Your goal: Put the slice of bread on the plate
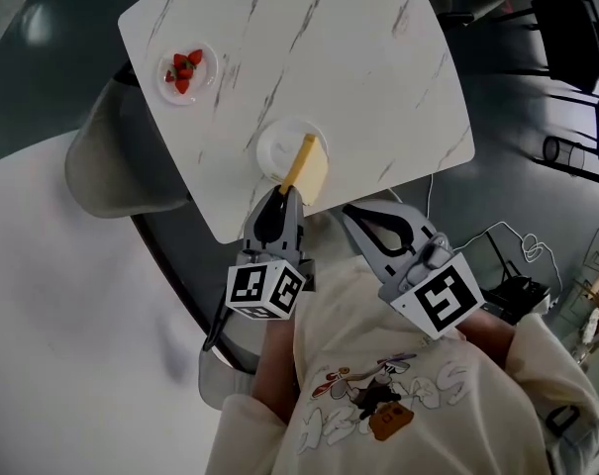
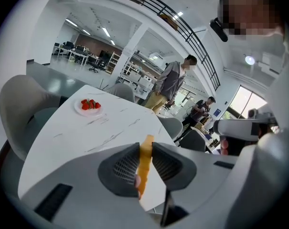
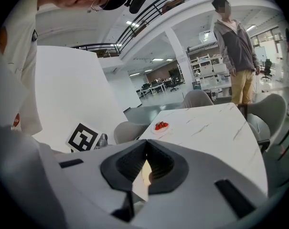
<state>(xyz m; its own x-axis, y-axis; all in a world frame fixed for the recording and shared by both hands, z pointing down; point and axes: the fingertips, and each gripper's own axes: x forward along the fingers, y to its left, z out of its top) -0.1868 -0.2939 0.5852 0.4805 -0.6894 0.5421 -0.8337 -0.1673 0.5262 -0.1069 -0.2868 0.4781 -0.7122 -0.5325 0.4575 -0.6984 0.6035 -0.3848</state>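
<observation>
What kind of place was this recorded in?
Probably the break area of an open-plan office: rows of desks in the background, storage shelves, and a marble-top table.

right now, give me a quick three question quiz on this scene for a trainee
1. True or false: the left hand-held gripper is shut on the slice of bread.
2. Pick one: what lies on the small plate near the far corner of the table? A strawberries; B bread; C nothing.
3. Fill in: the jaws of the right hand-held gripper are ___, with nothing between them.

Key: 1 true; 2 A; 3 shut.
</observation>
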